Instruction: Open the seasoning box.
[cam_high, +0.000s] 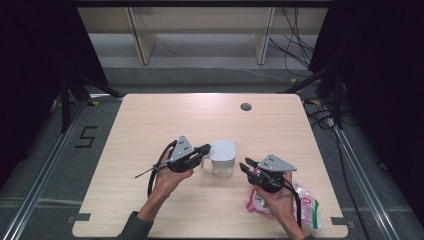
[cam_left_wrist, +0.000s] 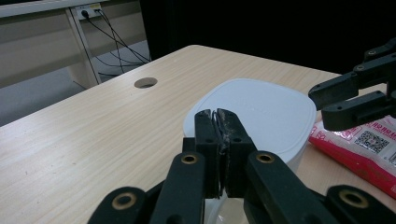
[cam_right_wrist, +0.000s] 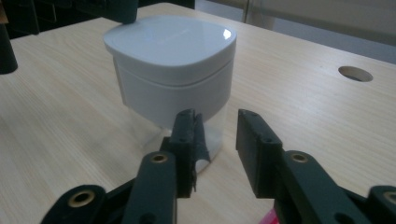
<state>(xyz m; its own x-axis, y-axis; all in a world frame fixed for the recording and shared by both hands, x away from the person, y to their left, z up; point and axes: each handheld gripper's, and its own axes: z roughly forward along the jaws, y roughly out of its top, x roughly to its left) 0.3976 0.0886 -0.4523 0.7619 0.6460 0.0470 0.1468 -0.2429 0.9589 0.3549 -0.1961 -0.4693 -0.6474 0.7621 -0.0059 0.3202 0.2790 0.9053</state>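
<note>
— While my left gripper (cam_high: 204, 149) sits pinched shut on the handle at the left side of the white-lidded container (cam_high: 222, 156), centre of the high view, where's my right?

— Your right gripper (cam_high: 247, 165) is partly open, holding nothing, just right of the container. It's the nearer free one; the container lies straight ahead of its jaws.

— And the pink packet (cam_high: 305, 202)?

— Lower right, under that hand.

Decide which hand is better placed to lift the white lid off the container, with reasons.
Right, probably. The right gripper has its fingers apart, empty, facing the white lid. The left gripper is shut at the lid's edge, seemingly steadying the container.
</note>
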